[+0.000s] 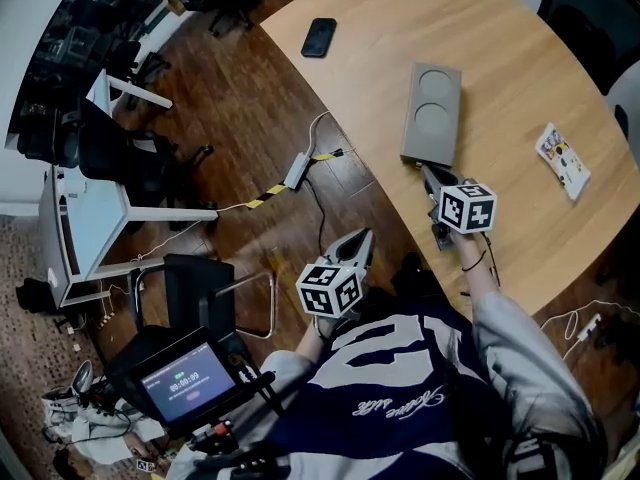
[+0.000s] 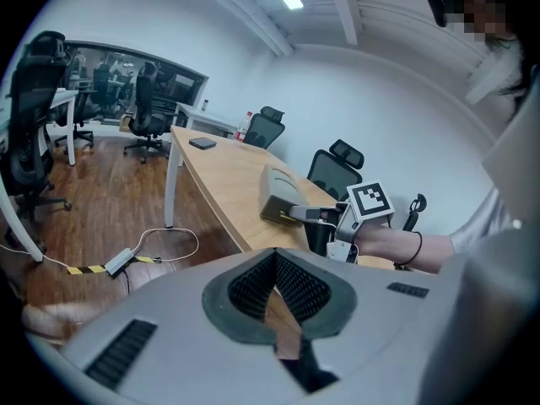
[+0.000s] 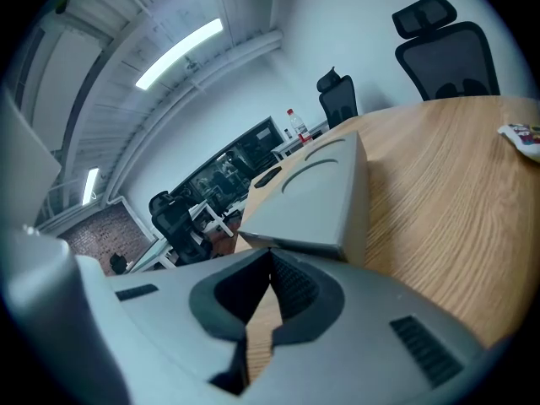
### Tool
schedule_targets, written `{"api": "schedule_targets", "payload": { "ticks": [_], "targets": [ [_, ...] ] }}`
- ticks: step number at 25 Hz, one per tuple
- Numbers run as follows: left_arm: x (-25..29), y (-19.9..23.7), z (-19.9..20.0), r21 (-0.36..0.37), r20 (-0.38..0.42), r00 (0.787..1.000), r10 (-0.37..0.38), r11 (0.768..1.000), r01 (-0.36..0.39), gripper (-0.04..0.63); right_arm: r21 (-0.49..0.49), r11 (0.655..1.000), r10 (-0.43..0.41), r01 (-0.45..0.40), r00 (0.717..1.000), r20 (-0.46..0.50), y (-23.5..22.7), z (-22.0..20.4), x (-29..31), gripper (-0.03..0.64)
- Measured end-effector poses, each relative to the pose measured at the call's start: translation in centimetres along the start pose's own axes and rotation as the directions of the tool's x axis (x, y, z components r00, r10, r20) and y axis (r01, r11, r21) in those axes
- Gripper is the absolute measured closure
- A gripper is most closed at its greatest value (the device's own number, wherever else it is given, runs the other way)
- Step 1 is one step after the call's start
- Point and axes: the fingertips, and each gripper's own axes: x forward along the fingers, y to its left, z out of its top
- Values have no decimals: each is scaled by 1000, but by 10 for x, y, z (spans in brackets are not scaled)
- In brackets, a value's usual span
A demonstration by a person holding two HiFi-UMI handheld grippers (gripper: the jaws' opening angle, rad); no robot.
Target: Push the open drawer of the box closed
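So the grey box [image 1: 432, 108] sits on the wooden table [image 1: 520, 58] near the edge closest to the person, long axis pointing away from them, with a phone [image 1: 319, 37] well apart at the far end and a small printed card [image 1: 562, 158] off to the right. The right gripper [image 1: 426, 172] has its tongs pinched together with nothing between them, and the tips are right up against the box's near end, which I take to be the drawer front [image 2: 275, 210]. From these angles I honestly can't tell how far the drawer sticks out. It looks close to flush, so my guess is the push is in its last bit. The left gripper [image 1: 364, 238] is also closed on nothing and hangs off the table edge over the floor, doing no work. My advice for this step is to push straight along the box's long axis and hit the middle of the front. If you press off to one side, the drawer can bind or the whole box can swivel. The box looks light and isn't braced against anything, so it could slide across the table instead of the drawer going in. If that happens, bring the idle left gripper up to hold the far end. Go slow and stay low so the closed tips don't ride up over the top edge of the box.
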Motion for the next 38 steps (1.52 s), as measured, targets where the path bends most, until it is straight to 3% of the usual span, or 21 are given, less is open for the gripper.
{"api": "schedule_targets", "payload": {
  "ticks": [9, 19, 29, 38],
  "targets": [
    [-25, 4, -5, -12, 37, 999, 14, 1000, -14, 592, -3, 1000, -14, 14, 999, 44, 19, -6, -35, 618],
    [-56, -9, -21, 11, 75, 997, -29, 1000, 28, 592, -6, 1000, 7, -6, 996, 89, 66, -33, -84, 618],
    [-109, -25, -52, 32, 123, 990, -72, 997, 69, 592, -53, 998, 19, -15, 997, 69, 136, -94, -131, 618],
    [-183, -29, -112, 20, 141, 985, -96, 995, 94, 592, -26, 999, 39, -36, 992, 117, 203, -159, -188, 618]
  ]
}}
